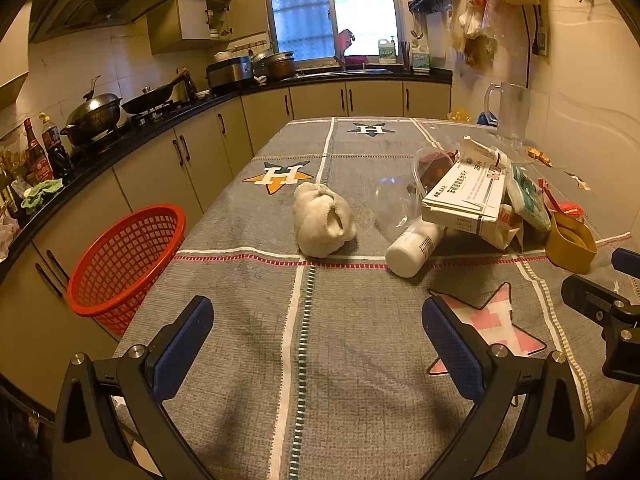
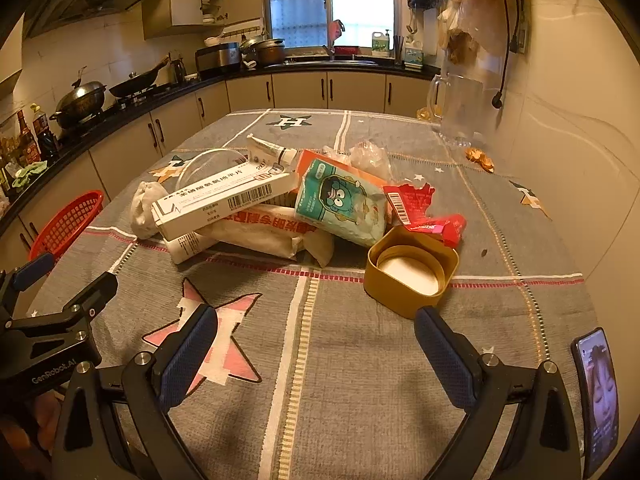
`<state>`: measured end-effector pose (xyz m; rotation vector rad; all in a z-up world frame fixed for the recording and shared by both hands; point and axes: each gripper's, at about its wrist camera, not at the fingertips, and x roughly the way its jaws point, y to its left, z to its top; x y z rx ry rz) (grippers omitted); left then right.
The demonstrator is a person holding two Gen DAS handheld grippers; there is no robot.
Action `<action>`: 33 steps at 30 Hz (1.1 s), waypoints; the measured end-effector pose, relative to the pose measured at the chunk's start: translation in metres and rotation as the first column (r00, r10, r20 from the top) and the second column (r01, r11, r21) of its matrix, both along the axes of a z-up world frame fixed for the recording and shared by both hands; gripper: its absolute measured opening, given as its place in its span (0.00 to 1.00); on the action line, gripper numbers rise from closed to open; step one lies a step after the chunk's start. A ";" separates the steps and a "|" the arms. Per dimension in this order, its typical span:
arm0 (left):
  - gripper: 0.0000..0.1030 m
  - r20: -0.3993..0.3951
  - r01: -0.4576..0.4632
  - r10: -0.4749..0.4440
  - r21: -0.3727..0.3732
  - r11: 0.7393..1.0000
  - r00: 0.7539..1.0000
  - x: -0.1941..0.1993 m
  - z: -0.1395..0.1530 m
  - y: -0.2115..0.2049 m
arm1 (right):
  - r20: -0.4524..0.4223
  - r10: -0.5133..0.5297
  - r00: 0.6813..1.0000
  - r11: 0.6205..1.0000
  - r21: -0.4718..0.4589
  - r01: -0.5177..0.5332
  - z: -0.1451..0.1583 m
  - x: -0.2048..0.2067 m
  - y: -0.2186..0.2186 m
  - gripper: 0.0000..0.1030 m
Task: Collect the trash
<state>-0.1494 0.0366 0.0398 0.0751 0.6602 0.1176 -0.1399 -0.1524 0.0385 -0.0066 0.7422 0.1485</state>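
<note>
A heap of trash lies on the grey tablecloth (image 1: 360, 340): a crumpled white wad (image 1: 323, 220), a white bottle (image 1: 414, 246), a white medicine box (image 1: 466, 196) (image 2: 224, 200), a teal tissue pack (image 2: 340, 204), red wrappers (image 2: 424, 208) and a gold square lid (image 2: 412, 270) (image 1: 570, 244). A red mesh basket (image 1: 124, 264) stands off the table's left edge. My left gripper (image 1: 318, 332) is open and empty, short of the wad. My right gripper (image 2: 316, 340) is open and empty, just short of the gold lid.
A clear glass pitcher (image 2: 460, 112) stands at the back right by the wall. A phone (image 2: 598, 396) lies at the table's right front. A clear plastic cup (image 1: 400, 196) lies in the heap. Kitchen counter with pots (image 1: 96, 112) runs along the left.
</note>
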 end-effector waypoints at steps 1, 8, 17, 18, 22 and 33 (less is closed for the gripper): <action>1.00 -0.003 0.001 -0.001 0.000 1.000 1.000 0.001 -0.001 -0.001 | -0.003 0.000 1.000 1.000 0.001 0.000 -0.001 0.001 0.000 0.98; 1.00 -0.021 0.010 -0.010 -0.002 1.000 1.000 0.006 -0.005 -0.003 | -0.013 -0.002 1.000 1.000 0.012 0.003 -0.003 0.006 -0.005 0.96; 0.94 -0.010 0.105 -0.105 -0.013 0.994 0.994 0.023 0.019 -0.005 | -0.065 -0.034 0.997 0.990 0.133 0.042 0.006 0.025 -0.048 0.73; 0.92 -0.010 0.129 -0.129 -0.021 0.991 0.992 0.027 0.025 -0.006 | -0.074 -0.033 0.997 0.988 0.151 0.043 0.007 0.027 -0.053 0.70; 0.88 -0.045 0.224 -0.230 -0.114 0.968 0.972 0.046 0.041 -0.012 | -0.114 -0.032 0.993 0.968 0.243 0.060 0.009 0.039 -0.079 0.55; 0.83 -0.145 0.360 -0.370 -0.096 0.928 0.918 0.085 0.021 -0.064 | -0.180 -0.086 0.980 0.936 0.323 0.141 -0.005 0.054 -0.116 0.50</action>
